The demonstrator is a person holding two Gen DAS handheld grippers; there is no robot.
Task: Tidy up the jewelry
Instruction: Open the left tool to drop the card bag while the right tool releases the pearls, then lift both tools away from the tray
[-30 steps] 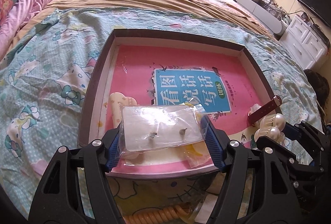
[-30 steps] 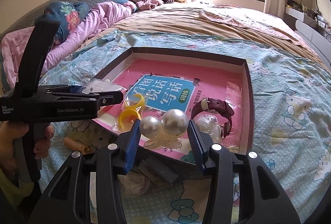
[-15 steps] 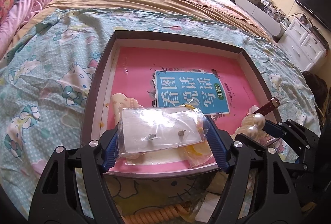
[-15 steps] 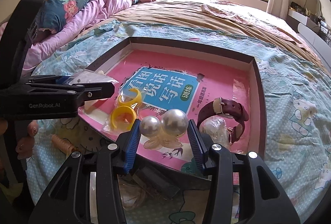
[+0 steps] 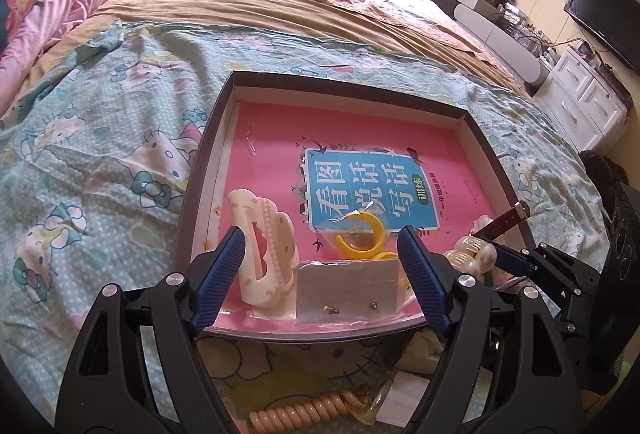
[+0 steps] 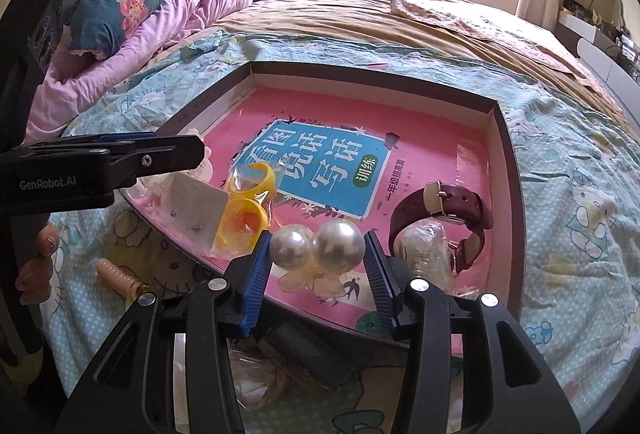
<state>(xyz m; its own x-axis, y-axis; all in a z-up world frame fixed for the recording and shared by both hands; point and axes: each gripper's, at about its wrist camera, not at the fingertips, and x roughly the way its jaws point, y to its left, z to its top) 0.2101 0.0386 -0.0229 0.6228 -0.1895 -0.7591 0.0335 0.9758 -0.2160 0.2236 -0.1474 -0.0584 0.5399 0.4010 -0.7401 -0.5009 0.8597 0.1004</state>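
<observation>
A dark-rimmed tray (image 5: 208,137) with a pink book inside lies on the bed. My left gripper (image 5: 320,254) is open over the tray's near edge; the clear bag of small earrings (image 5: 348,288) lies in the tray between its fingers. A cream hair clip (image 5: 262,254) and yellow rings (image 5: 362,240) lie beside it. My right gripper (image 6: 318,254) is shut on a pearl hair clip (image 6: 318,248), held just above the tray's near edge. The earring bag (image 6: 196,209), yellow rings (image 6: 244,218) and a maroon watch (image 6: 452,218) show in the right wrist view.
A peach spiral hair tie (image 5: 304,412) and plastic packets (image 6: 260,374) lie on the patterned blanket in front of the tray. A crumpled clear bag (image 6: 424,246) sits by the watch. Pillows and bedding lie at the far left, white drawers (image 5: 588,101) at the right.
My left gripper opened and let go of the earring bag, which now lies in the tray. The right gripper moved slightly forward, still holding the pearl clip.
</observation>
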